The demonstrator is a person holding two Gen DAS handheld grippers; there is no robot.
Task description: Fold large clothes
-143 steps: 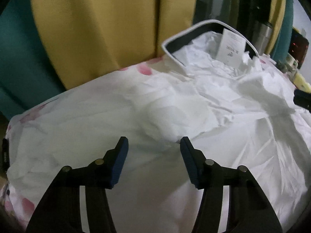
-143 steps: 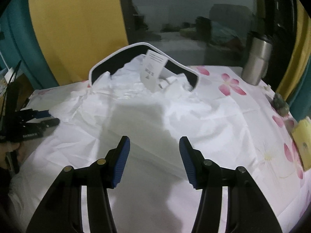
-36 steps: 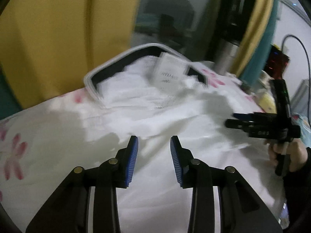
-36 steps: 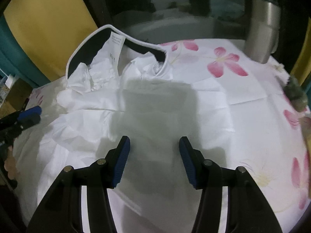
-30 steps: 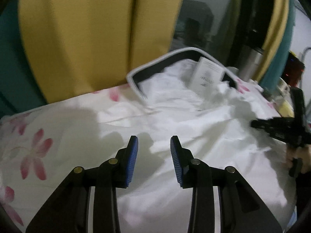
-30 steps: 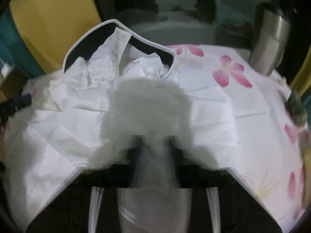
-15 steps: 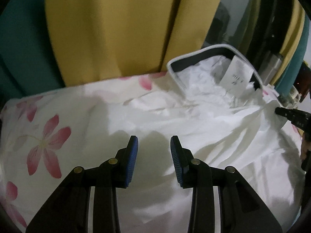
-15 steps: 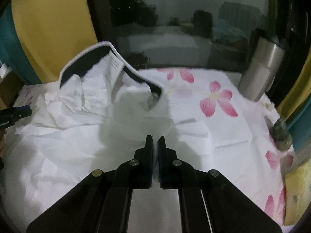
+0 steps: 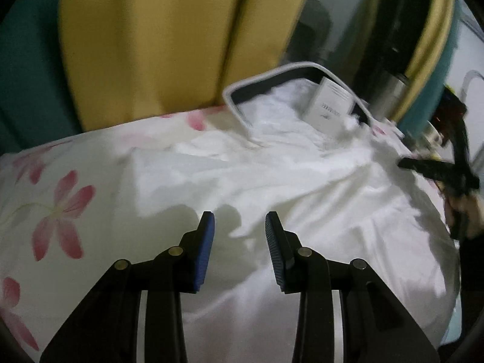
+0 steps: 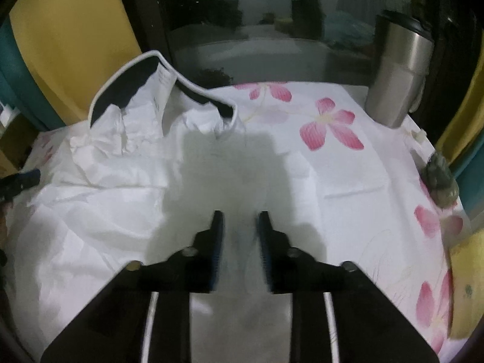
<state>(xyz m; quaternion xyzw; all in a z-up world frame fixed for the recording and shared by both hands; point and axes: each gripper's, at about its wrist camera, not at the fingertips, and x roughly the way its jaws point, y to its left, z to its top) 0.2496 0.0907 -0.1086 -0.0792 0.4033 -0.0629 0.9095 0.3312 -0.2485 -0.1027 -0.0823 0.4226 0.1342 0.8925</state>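
Observation:
A white garment (image 9: 302, 181) with a dark, white-edged collar (image 9: 272, 80) and a paper tag (image 9: 329, 107) lies crumpled on a floral tablecloth (image 9: 54, 208). My left gripper (image 9: 239, 233) is open and empty, hovering over the garment's left edge. In the right wrist view the garment (image 10: 106, 205) and its collar (image 10: 127, 87) lie at the left. My right gripper (image 10: 240, 230) is open, with garment cloth showing between the blurred fingers. The right gripper also shows in the left wrist view (image 9: 435, 171) at the far right.
A steel tumbler (image 10: 396, 72) stands at the back right of the table. A small grey-green object (image 10: 440, 178) and a yellow item (image 10: 466, 281) sit at the right edge. Yellow curtains (image 9: 169, 39) hang behind, with a dark window (image 10: 272, 21).
My right gripper was shut on the garment half a second ago and has opened. My left gripper stayed open and shifted slightly over the cloth.

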